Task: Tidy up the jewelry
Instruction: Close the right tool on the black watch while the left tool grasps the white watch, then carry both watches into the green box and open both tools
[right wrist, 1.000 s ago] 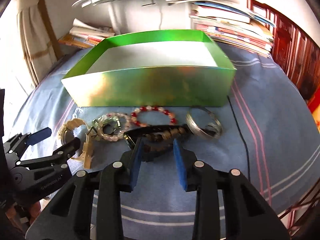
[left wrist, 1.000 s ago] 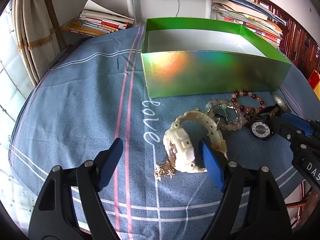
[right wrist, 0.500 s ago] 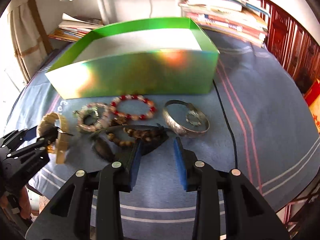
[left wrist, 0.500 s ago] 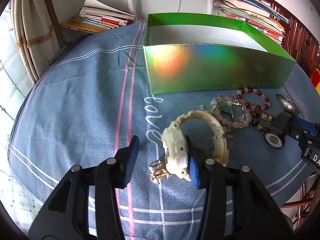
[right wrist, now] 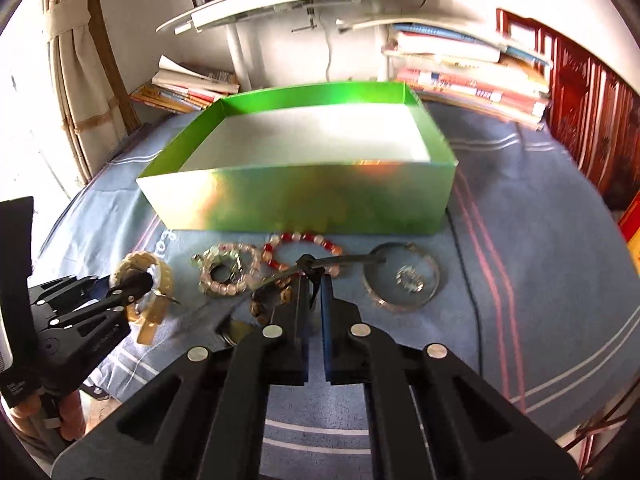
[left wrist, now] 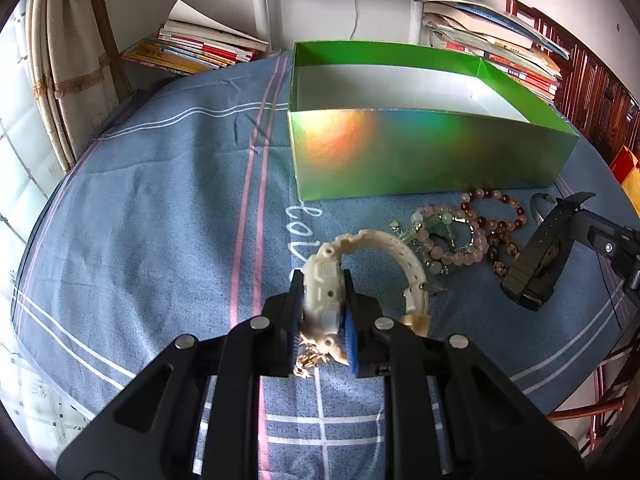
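The left gripper, black with blue-padded fingers, points steeply down; its jaws have just been closing and now pinch the case of a chunky cream plastic watch. The right gripper, of the same build, tilts down likewise, its jaws drawn almost together on the strap of a black watch, lifted slightly.

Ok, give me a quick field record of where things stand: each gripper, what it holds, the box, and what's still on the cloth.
left gripper: jaws have just been closing, now shut on the cream watch
right gripper: jaws have just closed on the black watch, strap pinched, watch lifted
green box: open, nothing seen inside
on cloth: pink bead bracelet, red bead bracelet, silver bangle, small gold piece
blue cloth: covers table
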